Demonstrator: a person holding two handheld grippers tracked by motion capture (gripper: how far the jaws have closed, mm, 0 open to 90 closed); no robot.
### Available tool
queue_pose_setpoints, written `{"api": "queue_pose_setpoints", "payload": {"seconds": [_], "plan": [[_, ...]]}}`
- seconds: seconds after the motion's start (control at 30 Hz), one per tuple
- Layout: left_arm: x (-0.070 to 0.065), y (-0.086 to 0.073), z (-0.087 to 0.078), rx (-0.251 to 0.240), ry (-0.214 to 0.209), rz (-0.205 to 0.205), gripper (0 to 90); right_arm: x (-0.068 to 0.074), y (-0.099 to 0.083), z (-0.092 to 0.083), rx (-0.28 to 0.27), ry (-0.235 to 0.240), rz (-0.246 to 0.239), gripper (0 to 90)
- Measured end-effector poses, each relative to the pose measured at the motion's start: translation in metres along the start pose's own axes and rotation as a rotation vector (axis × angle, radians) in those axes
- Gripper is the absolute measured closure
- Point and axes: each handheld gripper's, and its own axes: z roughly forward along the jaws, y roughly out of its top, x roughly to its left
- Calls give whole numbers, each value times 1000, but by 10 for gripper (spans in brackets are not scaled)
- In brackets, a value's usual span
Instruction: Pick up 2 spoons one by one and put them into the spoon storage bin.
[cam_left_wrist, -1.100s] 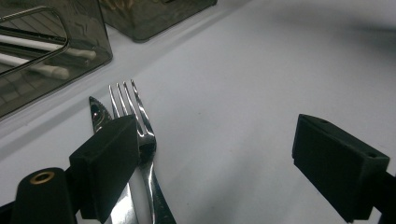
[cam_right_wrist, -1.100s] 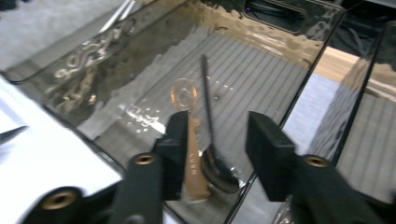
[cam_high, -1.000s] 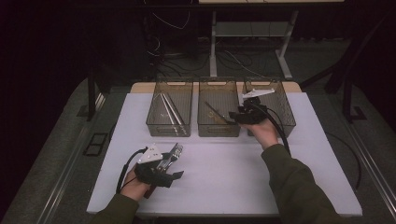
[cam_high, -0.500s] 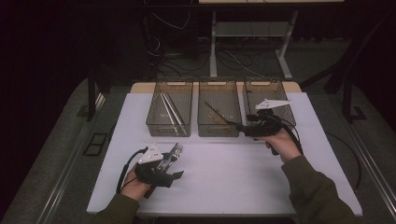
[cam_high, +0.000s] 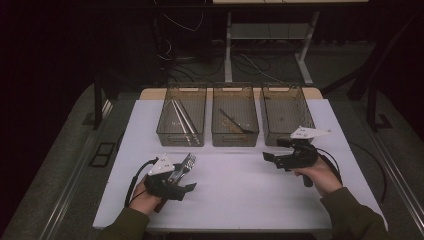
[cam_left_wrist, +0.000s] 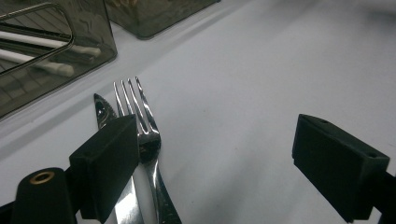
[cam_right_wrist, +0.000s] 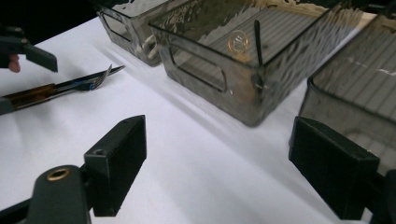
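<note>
A steel fork (cam_left_wrist: 140, 121) and a knife (cam_left_wrist: 102, 112) lie side by side on the white table, the same fork (cam_high: 184, 165) showing in the high view. My left gripper (cam_high: 186, 176) hovers open over them; in the left gripper view its (cam_left_wrist: 219, 154) left jaw stands over their handles without pressing. My right gripper (cam_high: 272, 151) is in front of the right bin (cam_high: 286, 112), pointing left. Its jaws have just been opening, and nothing is between them (cam_right_wrist: 219, 172). A dark utensil (cam_high: 235, 122) lies in the middle bin (cam_high: 235, 137).
Three smoky clear bins stand in a row at the table's far side. The left bin (cam_high: 181, 135) holds pale, stick-like pieces (cam_high: 180, 117). The white mat's (cam_high: 240, 195) middle stretches between my two hands. Cables and table legs lie beyond the far edge.
My right gripper has drawn back from over the bins toward the person and sunk lower, and its jaws have spread wider. The left gripper, fork and knife have stayed put.
</note>
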Motion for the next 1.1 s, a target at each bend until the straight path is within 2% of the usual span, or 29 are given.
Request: {"api": "queue_pose_setpoints", "payload": {"seconds": [0.2, 0.5, 0.73, 0.83, 1.1], "plan": [[0, 0, 0, -1, 1, 1, 131, 1, -21, -14, -21, -5, -2, 167], [0, 0, 0, -4, -4, -5, 130, 5, -51, -28, -17, 3, -19, 167], [0, 0, 0, -5, 3, -9, 125, 9, -68, -40, -14, -6, -36, 167], [0, 1, 0, -8, 9, -5, 123, 10, -74, -42, -10, -10, -59, 167], [0, 2, -3, -9, 33, -4, 96, 11, -82, -45, 5, 5, -57, 167]]}}
